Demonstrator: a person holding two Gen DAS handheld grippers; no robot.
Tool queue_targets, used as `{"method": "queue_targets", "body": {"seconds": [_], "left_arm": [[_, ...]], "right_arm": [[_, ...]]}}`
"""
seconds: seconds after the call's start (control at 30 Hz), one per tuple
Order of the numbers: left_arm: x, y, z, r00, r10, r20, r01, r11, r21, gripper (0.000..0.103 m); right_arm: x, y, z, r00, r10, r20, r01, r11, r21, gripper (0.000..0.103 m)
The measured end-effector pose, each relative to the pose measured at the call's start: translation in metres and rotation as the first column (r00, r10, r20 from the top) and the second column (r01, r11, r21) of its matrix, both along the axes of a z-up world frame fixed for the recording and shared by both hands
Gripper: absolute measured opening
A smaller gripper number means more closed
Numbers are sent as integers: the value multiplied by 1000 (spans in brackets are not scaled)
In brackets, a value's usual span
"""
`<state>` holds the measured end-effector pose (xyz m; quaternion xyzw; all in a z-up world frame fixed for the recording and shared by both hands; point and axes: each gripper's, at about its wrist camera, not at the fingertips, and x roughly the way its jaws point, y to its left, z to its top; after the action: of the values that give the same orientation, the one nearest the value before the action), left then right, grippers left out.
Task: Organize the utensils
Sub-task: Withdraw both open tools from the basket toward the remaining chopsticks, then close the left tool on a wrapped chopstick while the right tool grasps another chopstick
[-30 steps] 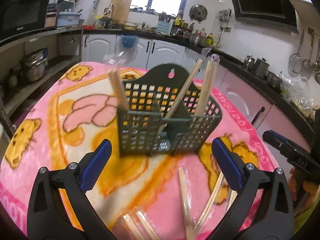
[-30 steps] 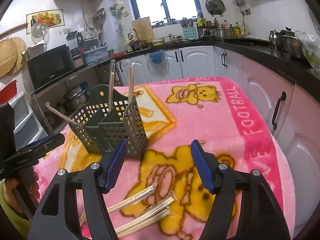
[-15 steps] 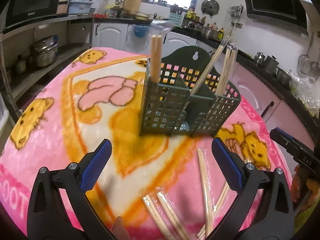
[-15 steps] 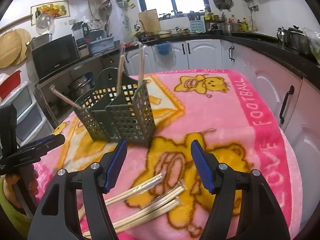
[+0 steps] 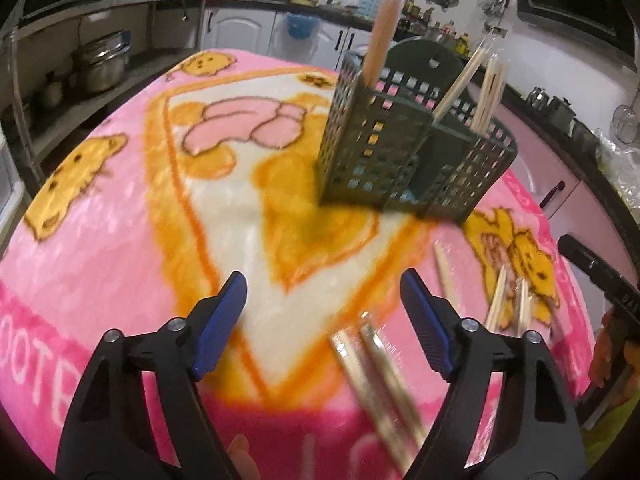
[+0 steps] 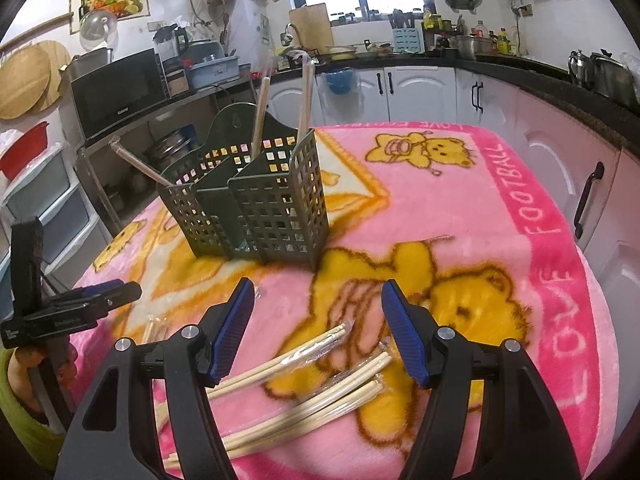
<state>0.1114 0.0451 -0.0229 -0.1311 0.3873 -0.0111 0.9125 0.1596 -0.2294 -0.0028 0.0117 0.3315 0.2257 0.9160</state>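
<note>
Left gripper lower over pink blanket, fingers closing, empty; right gripper fingers apart; kitchen.

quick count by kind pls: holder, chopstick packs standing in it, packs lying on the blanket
green holder: 1
chopstick packs standing in it: 3
chopstick packs lying on the blanket: 4
total: 8

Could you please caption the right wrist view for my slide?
Open right claw above wrapped chopsticks near green holder.
</note>
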Motion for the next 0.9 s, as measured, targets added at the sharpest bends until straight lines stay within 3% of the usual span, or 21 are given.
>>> {"method": "queue_targets", "body": {"seconds": [0.33,0.43,0.7,0.9], "left_arm": [[-12,-7,-20,995,-51,-90,50,999,-12,59],[-12,-13,-22,992,-58,-112,61,998,21,49],[-7,-22,-27,990,-64,-126,77,992,100,46],[-5,-17,-29,992,-52,-119,67,990,122,34]], "right_arm": [[2,-1,-18,998,-5,-55,4,1000,-22,64],[3,-2,-21,998,-2,-70,1,1000,-17,64],[5,-2,-25,996,1,-88,-3,1000,-18,64],[16,-2,-35,990,-7,-140,2,999,-37,64]]}}
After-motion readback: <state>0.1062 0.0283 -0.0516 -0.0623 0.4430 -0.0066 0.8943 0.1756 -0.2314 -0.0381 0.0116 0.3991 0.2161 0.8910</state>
